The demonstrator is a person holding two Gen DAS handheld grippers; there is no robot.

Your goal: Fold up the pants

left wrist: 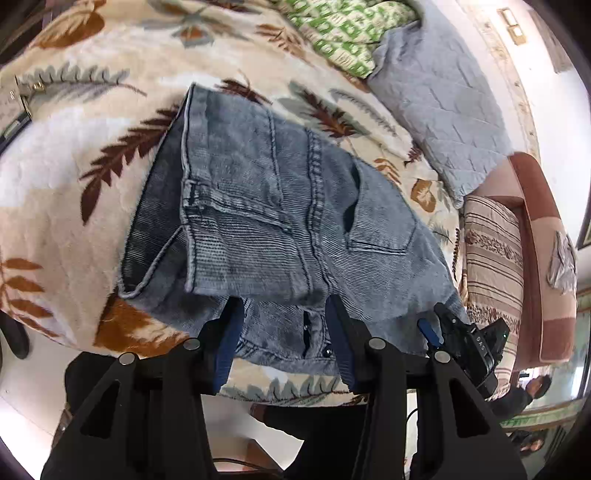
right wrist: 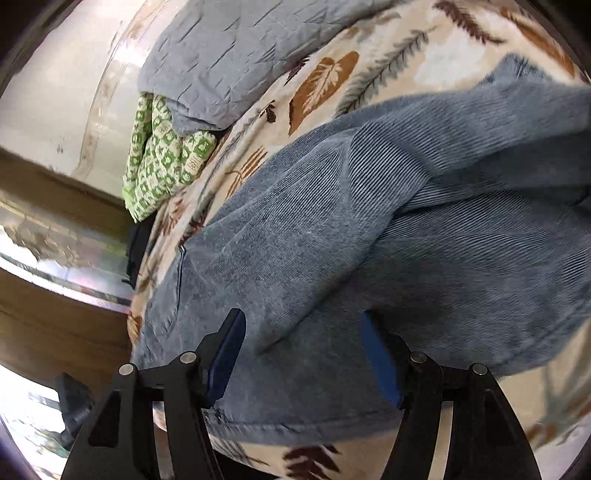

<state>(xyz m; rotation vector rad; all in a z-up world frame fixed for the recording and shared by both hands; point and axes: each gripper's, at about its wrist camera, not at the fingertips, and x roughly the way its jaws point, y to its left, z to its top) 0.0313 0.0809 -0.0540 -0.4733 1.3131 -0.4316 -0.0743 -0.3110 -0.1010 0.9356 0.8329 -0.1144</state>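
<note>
Faded blue jeans [left wrist: 277, 206] lie folded into a thick bundle on a leaf-patterned blanket [left wrist: 74, 166], with a back pocket and the waistband facing up. My left gripper [left wrist: 284, 314] hovers at the bundle's near edge, jaws apart, and the denim edge shows between its blue pads [left wrist: 231, 332] without being pinched. In the right wrist view the jeans [right wrist: 369, 221] fill the middle. My right gripper [right wrist: 303, 321] stands open just above the cloth, with nothing clamped. The right gripper's black housing [left wrist: 476, 343] shows at the bundle's near right corner.
A grey quilted cover [left wrist: 439, 96] and a green-and-white patterned cloth [left wrist: 343, 33] are piled at the far side of the bed. A striped cushion [left wrist: 491, 266] stands at the right. The bed's near edge runs just under the grippers.
</note>
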